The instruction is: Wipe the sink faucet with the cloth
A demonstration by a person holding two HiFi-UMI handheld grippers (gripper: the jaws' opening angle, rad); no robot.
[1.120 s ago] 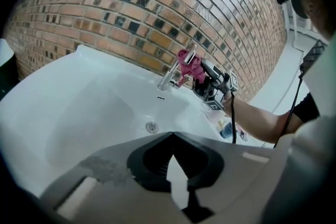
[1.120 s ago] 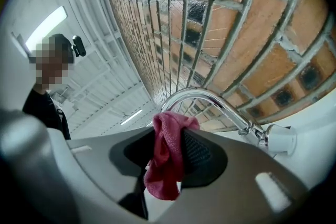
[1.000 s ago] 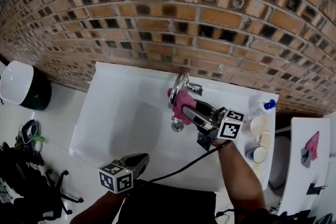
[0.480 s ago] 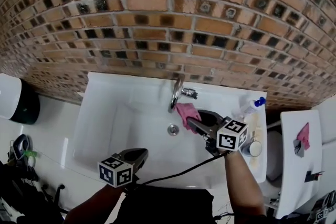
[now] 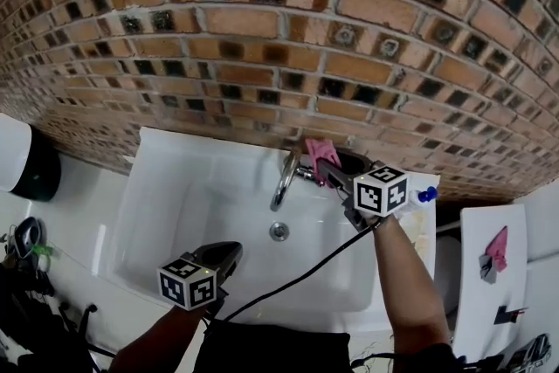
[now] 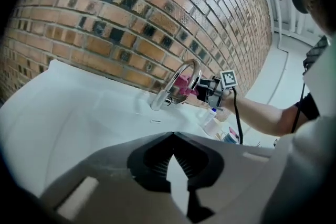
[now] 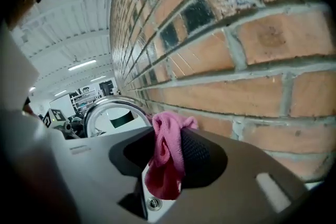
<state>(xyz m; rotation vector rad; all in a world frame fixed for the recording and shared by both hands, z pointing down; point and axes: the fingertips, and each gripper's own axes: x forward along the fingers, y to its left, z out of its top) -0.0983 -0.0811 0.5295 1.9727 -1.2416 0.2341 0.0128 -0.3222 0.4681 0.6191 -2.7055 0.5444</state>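
Observation:
The chrome faucet (image 5: 283,179) arcs over the white sink (image 5: 183,188) from its back edge. My right gripper (image 5: 332,163) is shut on a pink cloth (image 5: 317,151), held right of the faucet's base, close to the brick wall. In the right gripper view the cloth (image 7: 167,157) bunches between the jaws, with the faucet (image 7: 113,112) curving to the left behind it. My left gripper (image 5: 229,254) hovers shut and empty over the sink's near rim. From the left gripper view, the faucet (image 6: 177,81) and cloth (image 6: 182,84) stand far ahead of the left gripper (image 6: 172,137).
The brick wall (image 5: 262,31) rises directly behind the sink. A bottle with a blue cap (image 5: 420,195) stands on the sink's right ledge. The drain (image 5: 279,231) lies below the spout. A white bin (image 5: 19,155) sits on the floor at left.
My right gripper carried the pink cloth from the front of the spout over the basin up to the faucet's base by the wall. The left gripper stayed near the rim.

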